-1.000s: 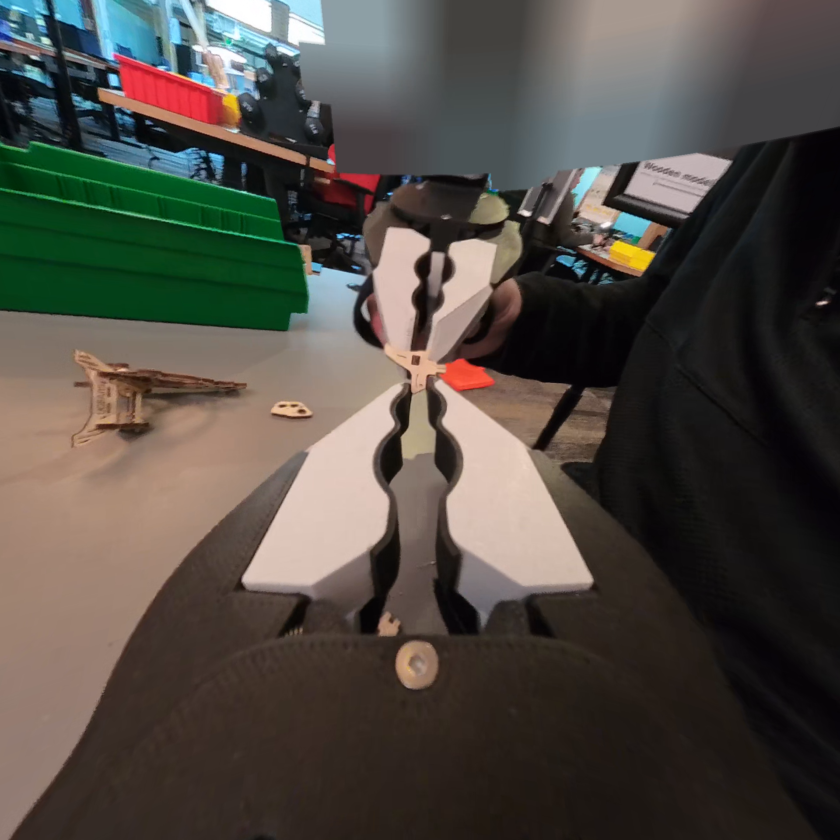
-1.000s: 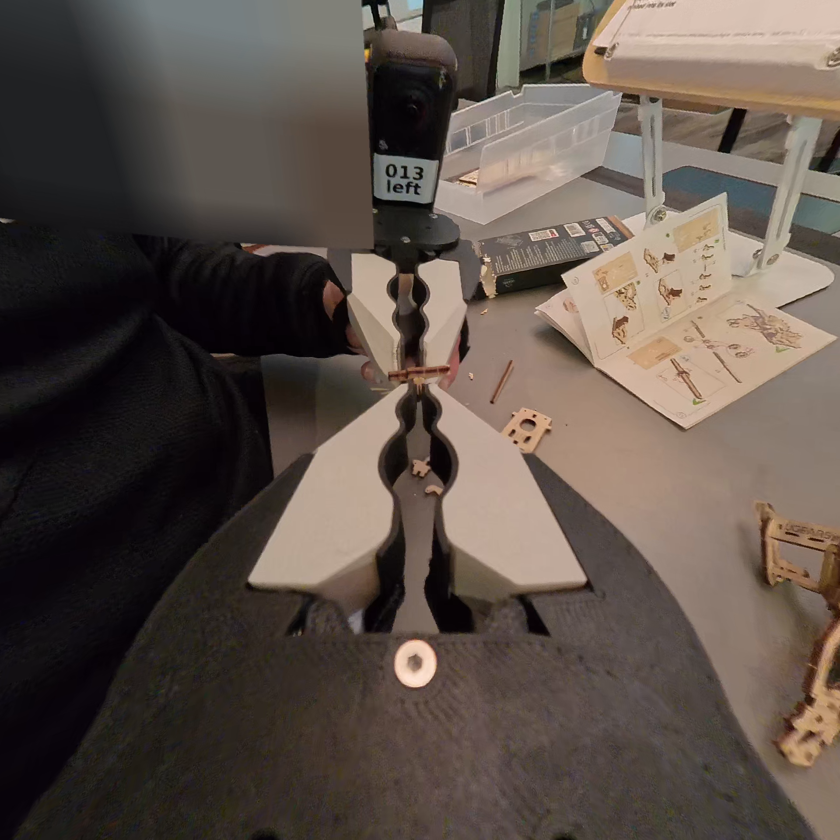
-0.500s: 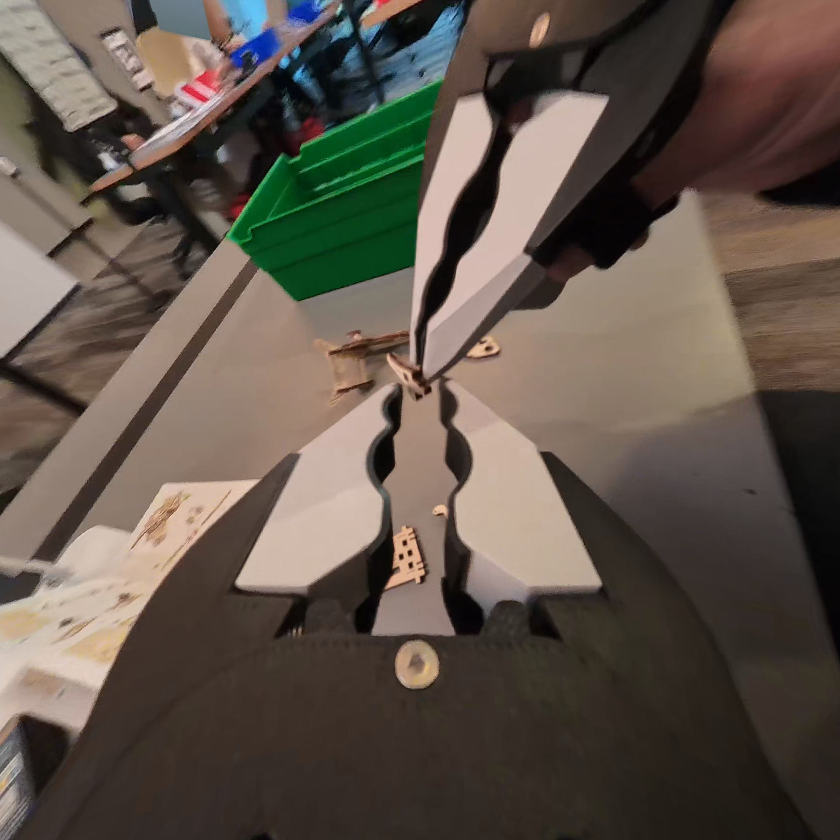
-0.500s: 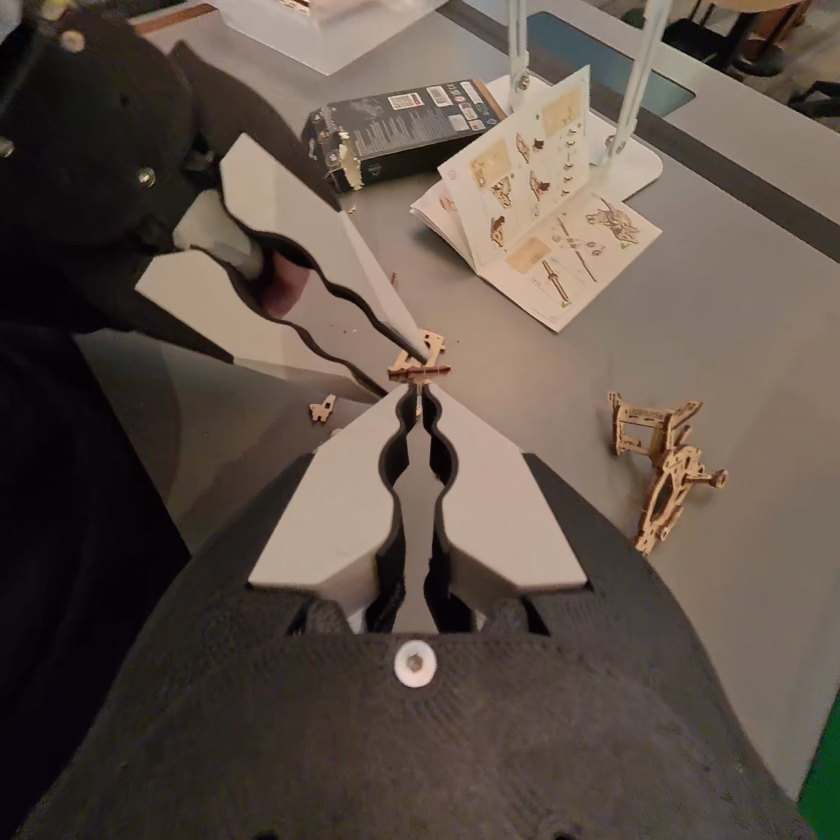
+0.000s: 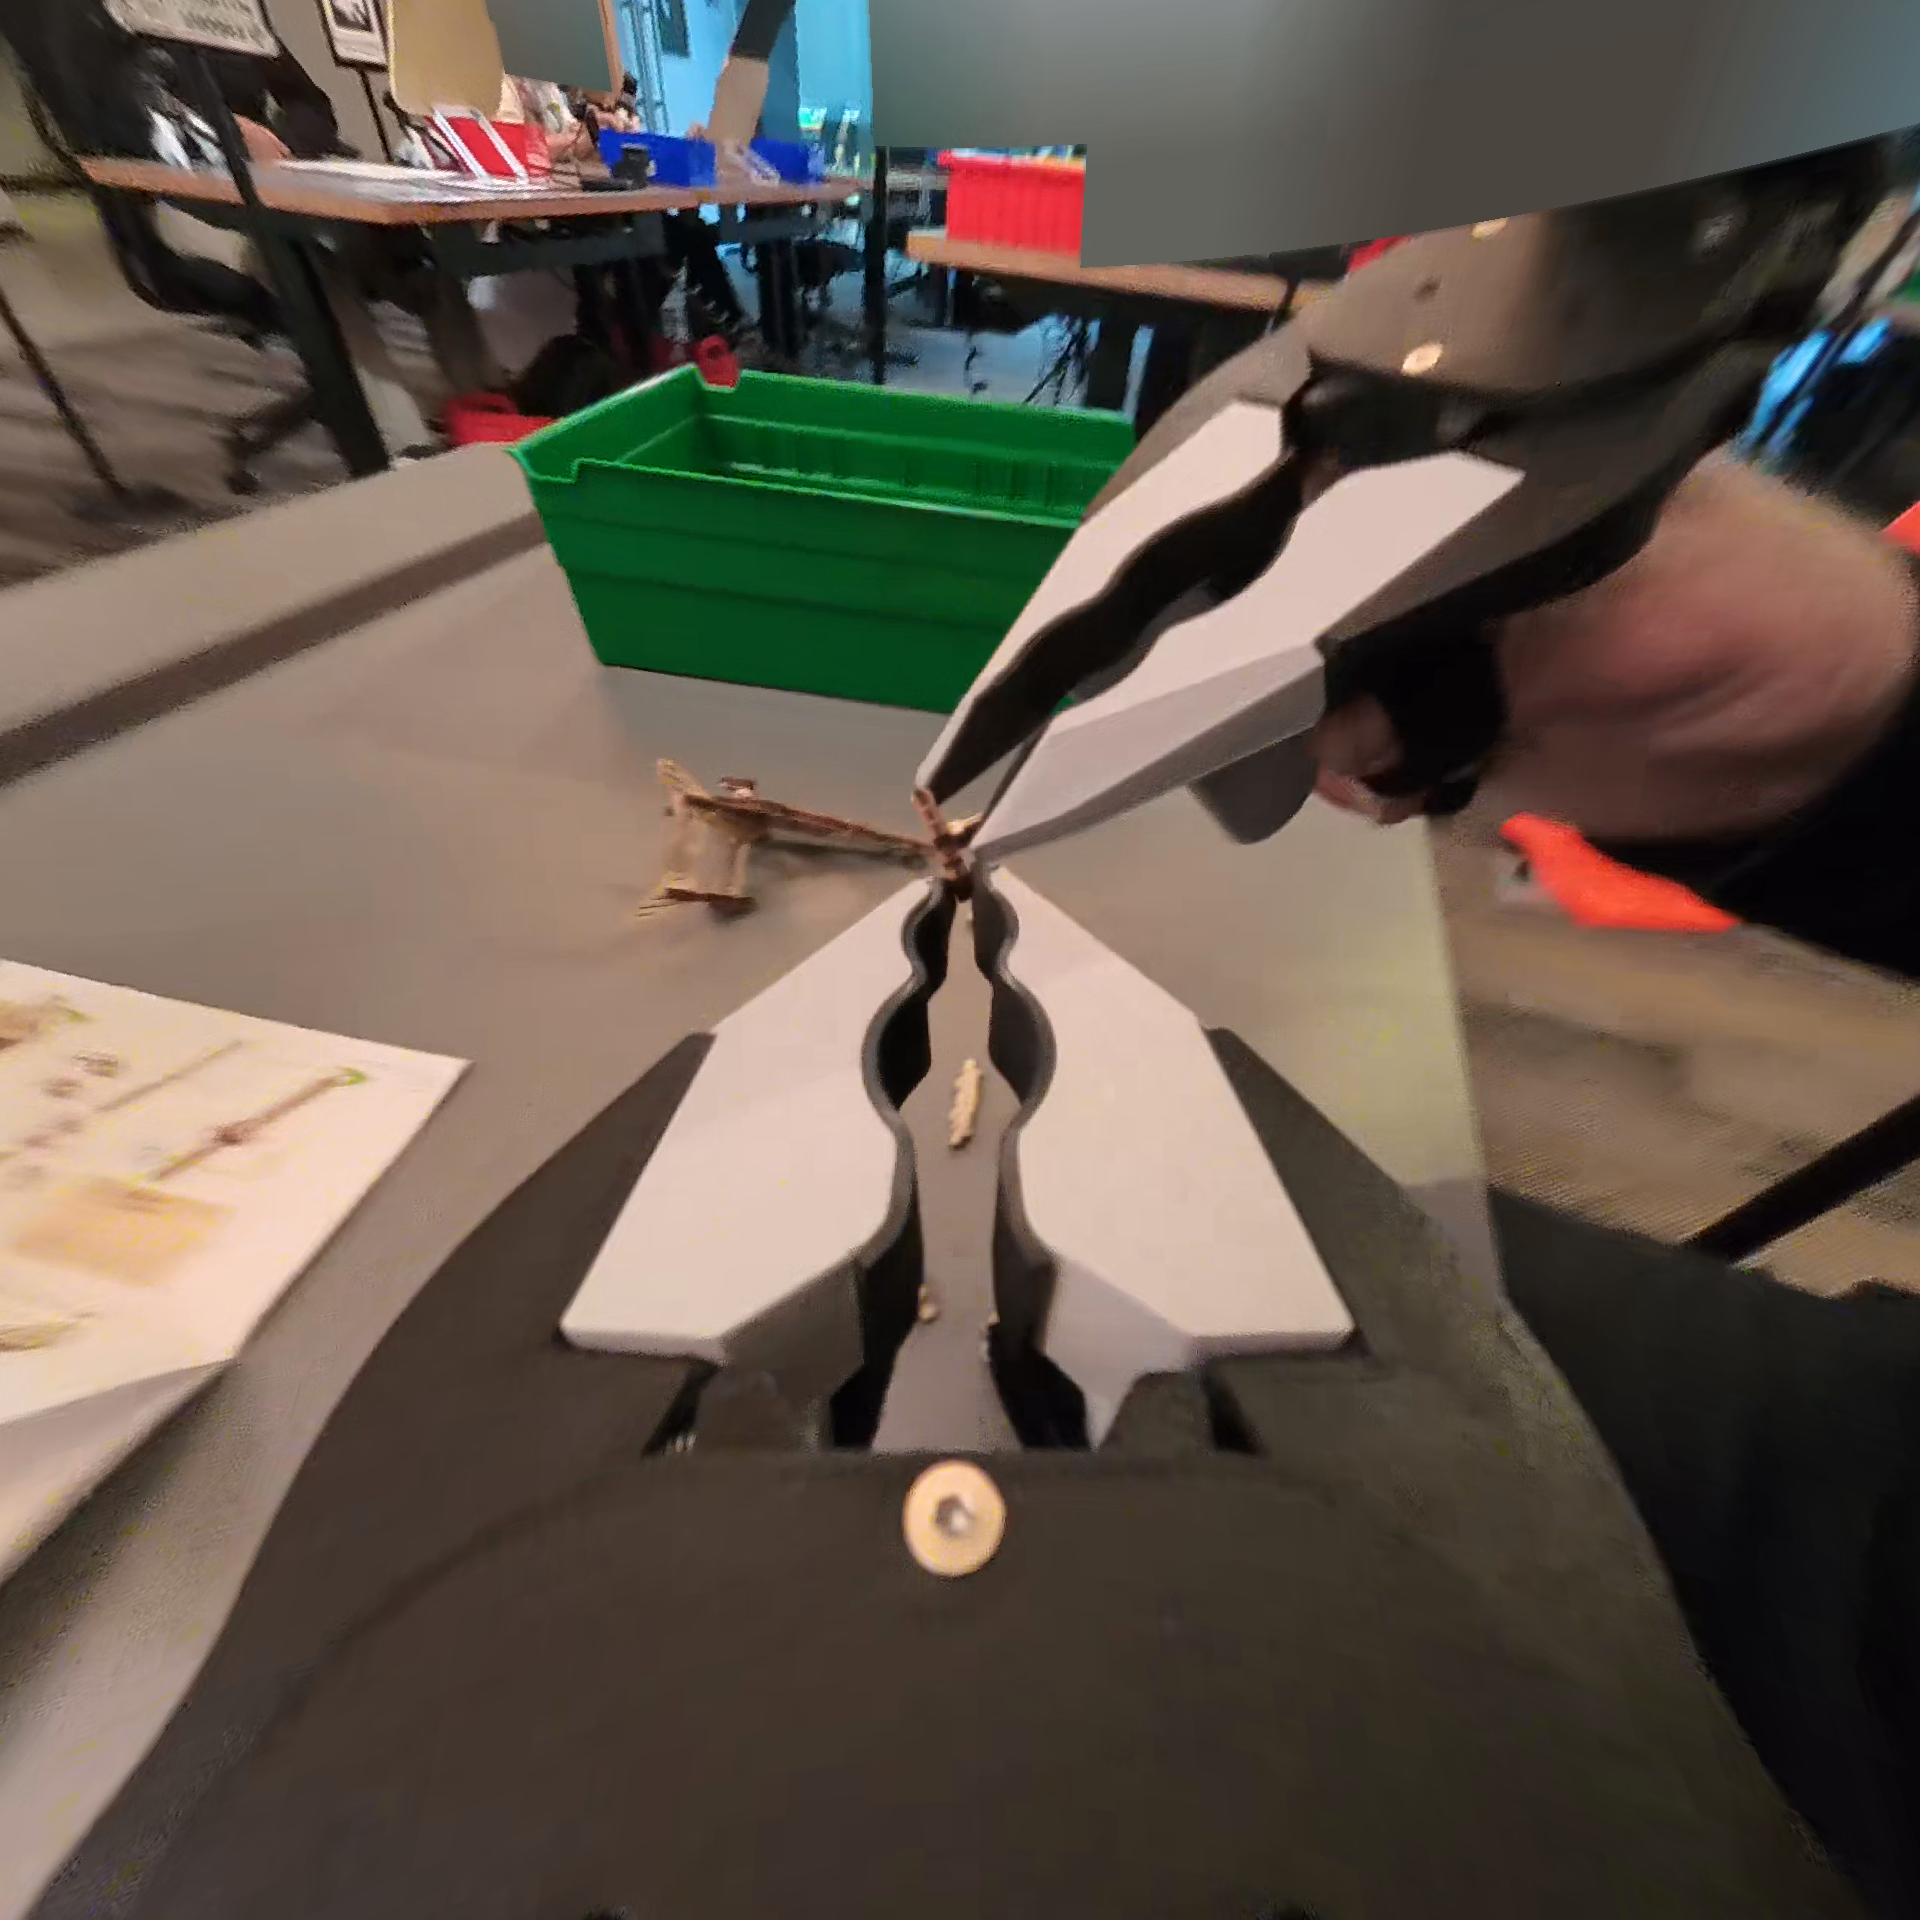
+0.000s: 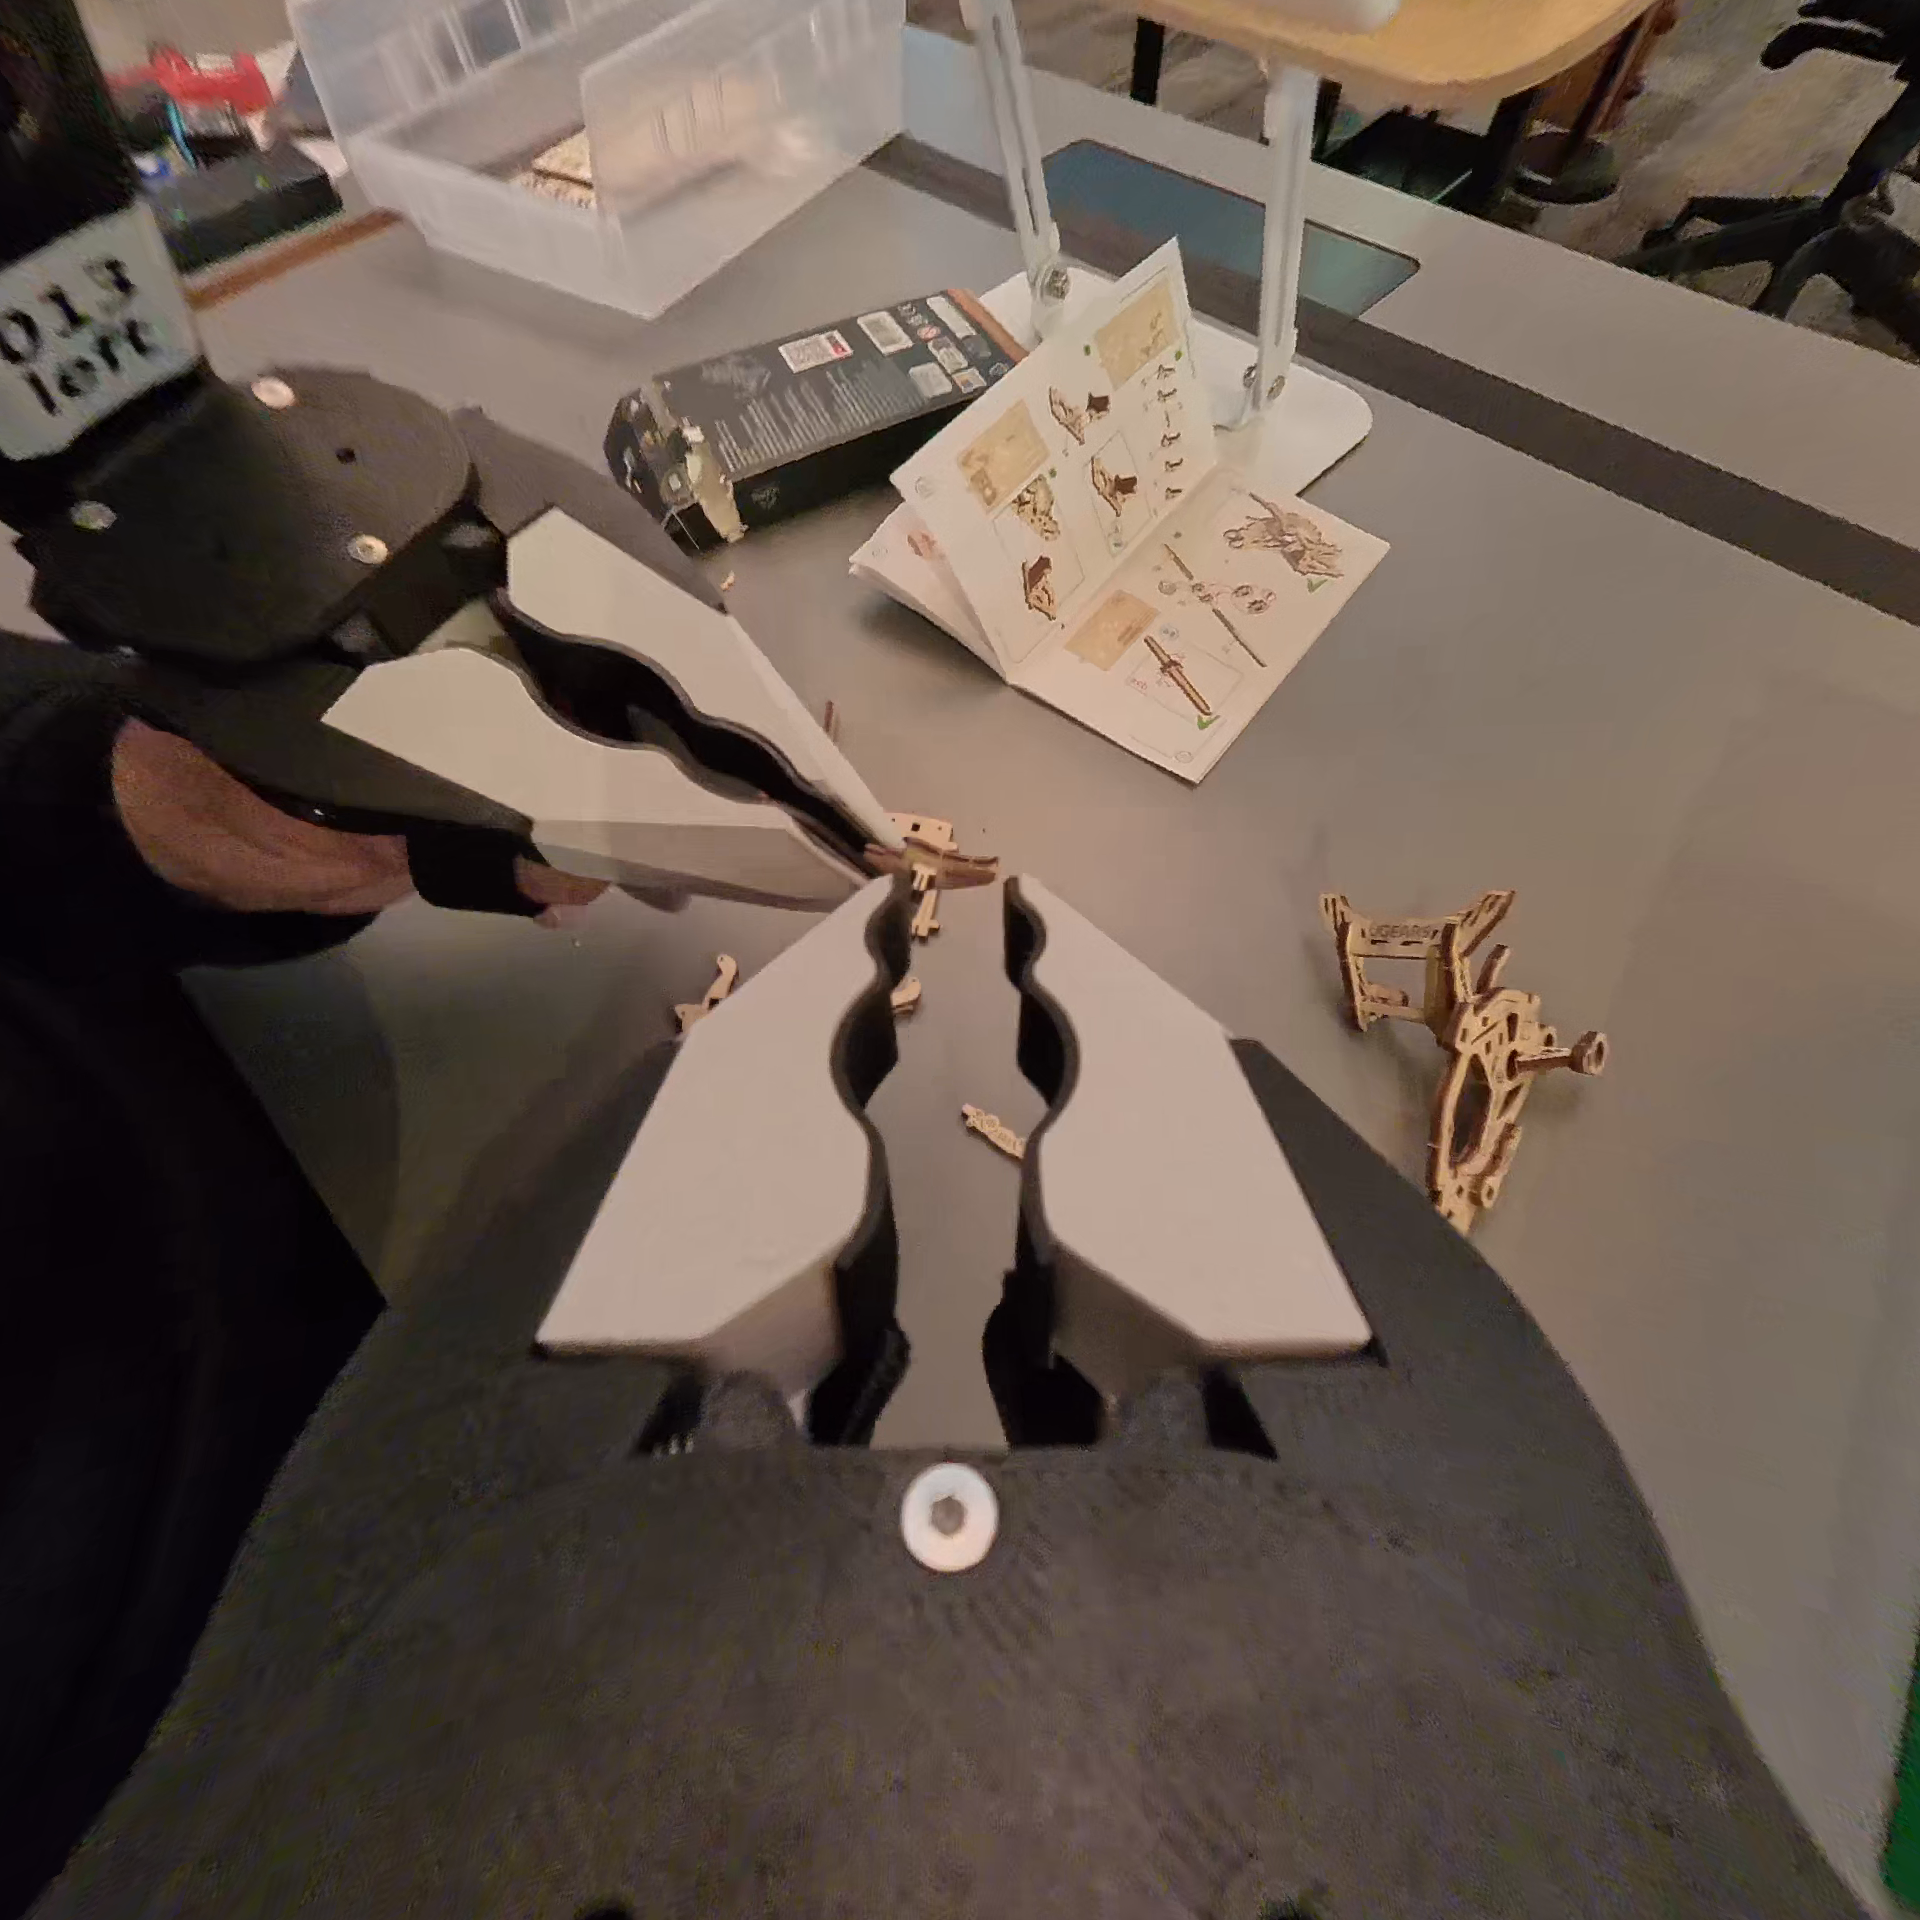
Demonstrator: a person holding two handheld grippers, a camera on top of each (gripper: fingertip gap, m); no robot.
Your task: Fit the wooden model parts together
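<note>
A small wooden cross-shaped part (image 5: 945, 840) is held above the grey table (image 5: 364, 810). My left gripper (image 5: 961, 888) is shut on it. In the right wrist view the left gripper (image 6: 878, 847) reaches in from the left with the part (image 6: 940, 857) at its tips. My right gripper (image 6: 951, 883) is open, its tips on either side of the part's lower end without pinching it. In the left wrist view the right gripper (image 5: 954, 816) comes in from the upper right. A partly built wooden model (image 6: 1455, 1039) lies on the table; it also shows in the left wrist view (image 5: 717, 842).
An open instruction booklet (image 6: 1122, 561), a black box (image 6: 810, 395), a white stand (image 6: 1278, 260) and a clear bin (image 6: 623, 135) lie beyond the grippers. A green bin (image 5: 831, 540) stands at the far side. Loose small wooden bits (image 6: 992, 1117) lie on the table under the right gripper. The tips of both grippers are at nearly the same place.
Both grippers have turned from facing each other in the air to pointing over the table. My right gripper has opened off the wooden part. My left gripper still holds it.
</note>
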